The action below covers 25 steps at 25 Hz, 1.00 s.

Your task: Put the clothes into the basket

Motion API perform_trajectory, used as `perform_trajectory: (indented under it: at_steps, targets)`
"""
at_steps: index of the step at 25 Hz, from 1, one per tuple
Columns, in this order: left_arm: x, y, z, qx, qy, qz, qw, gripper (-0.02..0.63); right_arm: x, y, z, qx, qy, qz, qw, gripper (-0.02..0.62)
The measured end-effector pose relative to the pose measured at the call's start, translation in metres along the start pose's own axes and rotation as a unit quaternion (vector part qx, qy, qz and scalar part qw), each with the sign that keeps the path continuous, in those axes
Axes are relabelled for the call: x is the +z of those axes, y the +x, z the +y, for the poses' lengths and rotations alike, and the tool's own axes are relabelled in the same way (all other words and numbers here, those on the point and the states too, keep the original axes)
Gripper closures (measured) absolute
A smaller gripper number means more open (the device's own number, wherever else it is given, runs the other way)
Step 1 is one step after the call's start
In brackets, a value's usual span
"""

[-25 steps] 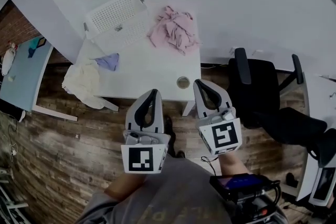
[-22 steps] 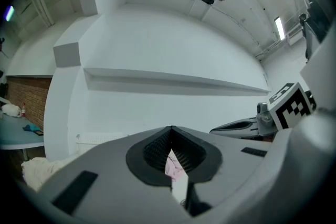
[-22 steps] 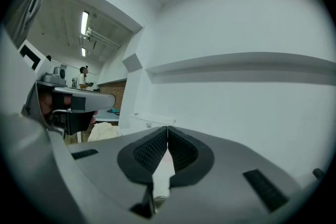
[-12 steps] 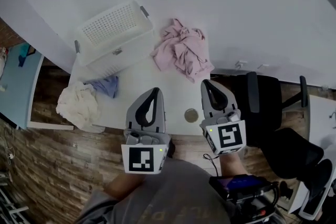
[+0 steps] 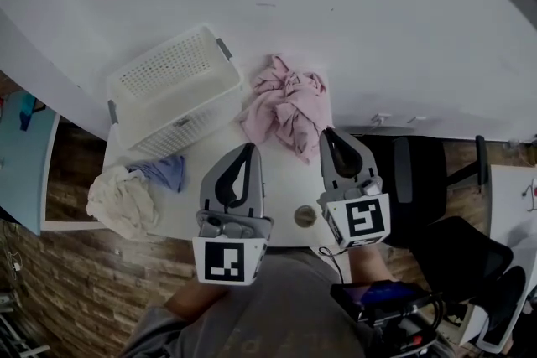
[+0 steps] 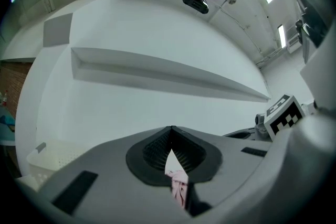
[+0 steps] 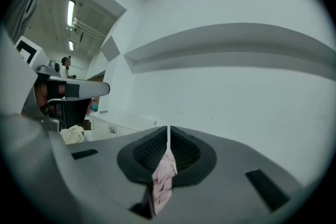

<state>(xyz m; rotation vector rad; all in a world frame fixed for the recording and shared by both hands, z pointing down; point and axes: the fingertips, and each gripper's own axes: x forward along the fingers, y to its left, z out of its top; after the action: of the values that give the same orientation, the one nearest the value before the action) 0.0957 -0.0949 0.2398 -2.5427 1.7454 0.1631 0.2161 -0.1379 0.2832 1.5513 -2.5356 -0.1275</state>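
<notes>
Both grippers have been carried forward since the earlier frame: then they hung over the wooden floor (image 5: 75, 281), and now their tips are seen above the near part of the white worktop (image 5: 277, 180).

The left gripper (image 5: 243, 148) is closed, its fingers (image 6: 105, 176) met at the tips with nothing clamped. The right gripper (image 5: 329, 134) is likewise closed and empty, its fingers (image 7: 236, 165) drawn together.

The pink clothes (image 5: 289, 105) are heaped on the worktop just right of the basket (image 5: 189, 117). From the head view the heap is placed directly ahead of the right gripper's tip and ahead and to the right of the left gripper's tip. Whether the right tip touches the heap cannot be told.

In each gripper view the pink clothes (image 6: 178, 186) (image 7: 163, 178) are seen only as a strip through the slot behind the closed tips, lying beyond the fingers and not between their pads.

A blue cloth (image 5: 166, 172) and a cream cloth (image 5: 122, 201), at the worktop's left end in front of the basket, are shown together only by the head view. The cream cloth (image 7: 73, 135) and the basket (image 7: 118, 126) are caught at the left of the right gripper view. The left gripper view shows the right gripper's marker cube (image 6: 283, 115) at its right edge.
</notes>
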Motion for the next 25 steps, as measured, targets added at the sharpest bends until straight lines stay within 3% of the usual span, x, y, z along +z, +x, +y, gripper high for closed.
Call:
perform_trajectory:
  at_steps: [5,7,13,16,18,25]
  targets:
    - [-0.025,0.021,0.002,-0.006,-0.002,0.025,0.9997,0.597,-0.028,0.028,-0.011,0.002,0.012,0.020,1.000,0.581]
    - [-0.038,0.034,0.005,-0.006,-0.004,0.035,0.9994,0.597,-0.044,0.043,-0.017,0.006,0.014,0.032,0.999,0.547]
    - [-0.099,0.055,0.016,0.004,-0.023,0.107,0.9940,0.597,-0.105,0.075,-0.030,0.005,0.046,0.089,0.995,0.344]
    - [-0.137,0.068,0.025,0.016,-0.037,0.135,0.9900,0.597,-0.151,0.097,-0.034,0.007,0.051,0.129,0.990,0.180]
    - [-0.161,0.072,0.033,0.029,-0.049,0.154,0.9865,0.597,-0.182,0.107,-0.036,0.006,0.056,0.161,0.985,0.113]
    - [-0.208,0.074,0.050,0.056,-0.082,0.192,0.9764,0.597,-0.249,0.131,-0.028,0.029,0.041,0.229,0.972,0.077]
